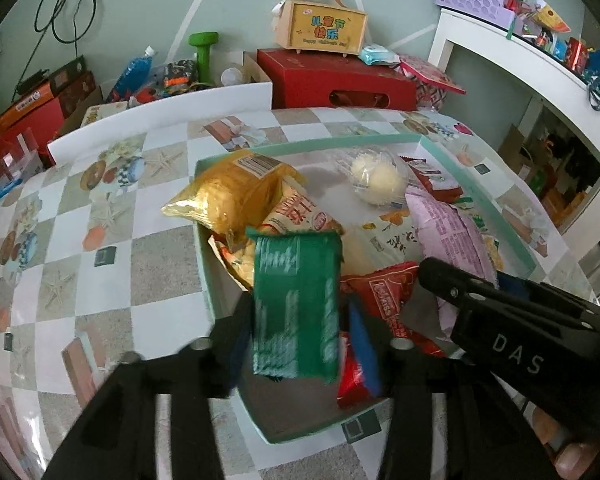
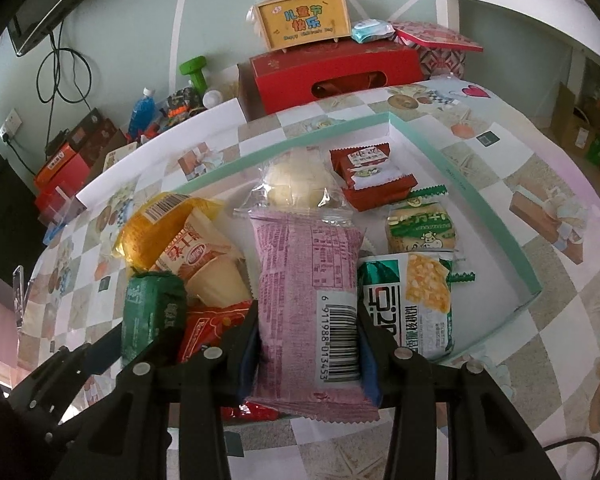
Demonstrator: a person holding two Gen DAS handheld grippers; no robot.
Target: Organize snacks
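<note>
Setting two packets into a nearly full tray

Holding a pink packet [image 2: 310,300] upright between its pads, the right gripper [image 2: 308,344] hangs over the near edge of the mint-rimmed tray [image 2: 496,216]. The left gripper [image 1: 300,344] stands partly open around a green packet [image 1: 296,304] at the tray's near left corner; whether the pads press it I cannot tell.

Progress, as a judgement: well along. Already in the tray are a yellow bag [image 2: 156,220], a wrapped bun [image 2: 296,182], a red packet [image 2: 370,176], a green-white biscuit pack [image 2: 420,230] and a corn snack pack [image 2: 410,304]. The tablecloth around the tray shows no loose snacks. Left: releasing these two.

Writing: barcode 6 911988 013453 on the pink packet; "DAS" on the right gripper's body; "Happy Children's Day" on the wooden box [image 2: 302,24] beyond the far edge.
</note>
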